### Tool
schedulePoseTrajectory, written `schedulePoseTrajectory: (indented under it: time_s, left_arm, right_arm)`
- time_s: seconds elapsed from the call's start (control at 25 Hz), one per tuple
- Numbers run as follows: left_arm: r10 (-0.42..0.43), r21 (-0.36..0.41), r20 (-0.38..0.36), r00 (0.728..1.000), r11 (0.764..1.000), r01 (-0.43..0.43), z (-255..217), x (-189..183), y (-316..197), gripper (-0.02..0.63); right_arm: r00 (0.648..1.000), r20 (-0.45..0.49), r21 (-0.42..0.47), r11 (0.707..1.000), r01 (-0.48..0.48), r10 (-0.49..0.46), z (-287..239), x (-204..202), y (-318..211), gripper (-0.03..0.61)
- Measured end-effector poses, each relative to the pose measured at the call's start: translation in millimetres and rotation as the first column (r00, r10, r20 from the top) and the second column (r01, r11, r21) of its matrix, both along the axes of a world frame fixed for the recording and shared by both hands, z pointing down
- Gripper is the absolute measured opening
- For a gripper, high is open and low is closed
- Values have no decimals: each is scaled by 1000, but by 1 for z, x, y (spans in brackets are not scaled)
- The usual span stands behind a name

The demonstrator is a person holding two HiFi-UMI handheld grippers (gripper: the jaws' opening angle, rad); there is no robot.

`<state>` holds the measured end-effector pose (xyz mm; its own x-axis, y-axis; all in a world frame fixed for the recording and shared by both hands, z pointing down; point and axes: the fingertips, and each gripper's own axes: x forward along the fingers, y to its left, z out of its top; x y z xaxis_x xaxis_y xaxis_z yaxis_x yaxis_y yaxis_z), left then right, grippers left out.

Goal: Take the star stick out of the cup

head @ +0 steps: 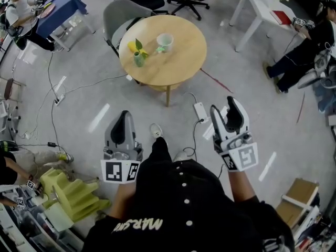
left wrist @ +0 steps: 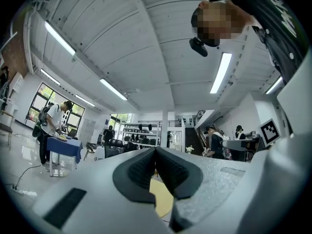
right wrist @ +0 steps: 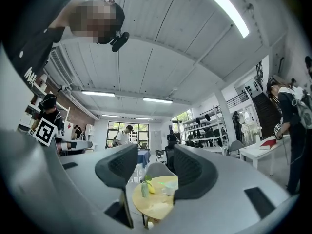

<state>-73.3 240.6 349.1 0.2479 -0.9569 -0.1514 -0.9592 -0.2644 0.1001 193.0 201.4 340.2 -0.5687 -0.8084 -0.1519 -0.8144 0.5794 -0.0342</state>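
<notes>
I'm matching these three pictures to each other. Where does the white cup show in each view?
Head view: the white cup is upper middle, on the round wooden table.
Left gripper view: the cup is not in it; only a sliver of the table shows below the shut jaws.
Right gripper view: the cup is low centre, between the open jaws, on the table.
Shared landmark: the round wooden table.

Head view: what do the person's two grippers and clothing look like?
The left gripper and right gripper are both light grey plastic, with black textured pads lining the jaws. Each has a white cube printed with black square markers at its rear. The person wears a black top with white buttons and white lettering.
</notes>
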Motion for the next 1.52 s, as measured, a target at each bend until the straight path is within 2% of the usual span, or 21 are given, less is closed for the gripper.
schedulePoseTrajectory:
  time_s: [0.32, 0.6, 1.08, 1.28, 1.52]
  left_arm:
    - [35, 35, -2, 999, 999, -35, -17, -27, -92, 3]
    - [66, 36, -10, 998, 997, -66, -15, -55, -152, 3]
    - [120, 49, -16, 993, 992, -119, -20, -107, -218, 3]
    - [133, 27, -23, 991, 991, -132, -9, -112, -237, 3]
    - [139, 32, -17, 990, 990, -138, -7, -99, -264, 3]
  right_arm:
    - [999, -5, 25, 999, -32, 32, -15, -21, -76, 219]
    - [998, -37, 52, 998, -41, 42, -20, -59, -129, 219]
    - [992, -30, 62, 991, -118, 120, -27, -97, -189, 216]
    - [990, -53, 37, 991, -132, 133, -13, -100, -202, 215]
    - [992, -14, 26, 992, -127, 127, -8, -89, -229, 216]
